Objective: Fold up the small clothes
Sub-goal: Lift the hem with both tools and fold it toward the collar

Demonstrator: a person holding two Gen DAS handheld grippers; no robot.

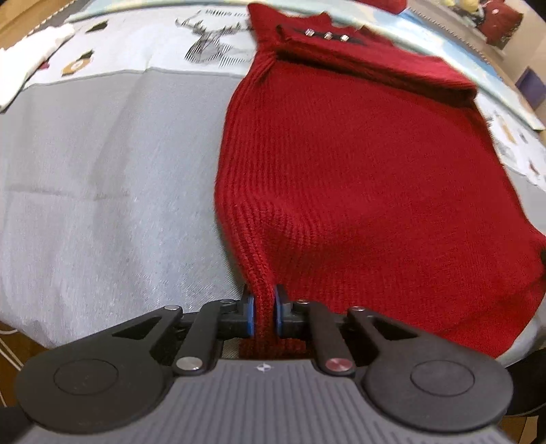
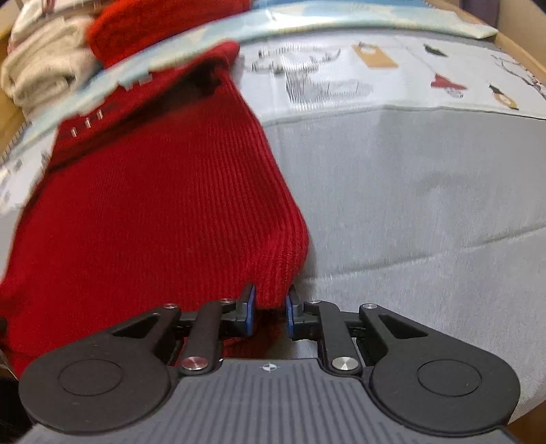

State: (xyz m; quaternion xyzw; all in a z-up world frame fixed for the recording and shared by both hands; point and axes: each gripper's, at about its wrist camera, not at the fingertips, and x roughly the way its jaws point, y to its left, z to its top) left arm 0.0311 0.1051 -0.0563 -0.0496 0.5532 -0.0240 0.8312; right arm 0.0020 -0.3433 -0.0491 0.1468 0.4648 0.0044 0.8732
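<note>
Left wrist view: red rib-knit sweater (image 1: pixel 358 177) lies spread on a grey woven cloth (image 1: pixel 102 191) w/ a pale printed border showing a reindeer motif (image 1: pixel 208 41). Knit is chunky, vertical ribs; three small metal studs (image 1: pixel 327 35) sit on a dark band near the neckline, far end. Left gripper (image 1: pixel 264 312), black linkage arms w/ blue pads (image 1: pixel 251 310), is pinched on a bunched strip of the sweater's near hem corner. White folded fabric (image 1: pixel 30 58) lies at far left edge, well apart from the sweater. Another red garment (image 1: pixel 501 20) shows blurred at top right.

Right wrist view: same sweater (image 2: pixel 153 205) fills the left half; motion blur softens its edges. Right gripper (image 2: pixel 269 312) nips the opposite near hem corner between its blue pads (image 2: pixel 250 310); the gap betw. pads is wider here, w/ knit filling it. Beige bundled cloth (image 2: pixel 44 71) and a red item (image 2: pixel 153 24) sit beyond the sweater, top left. Grey cloth (image 2: pixel 426 205) to the right is smooth w/ faint creases.
</note>
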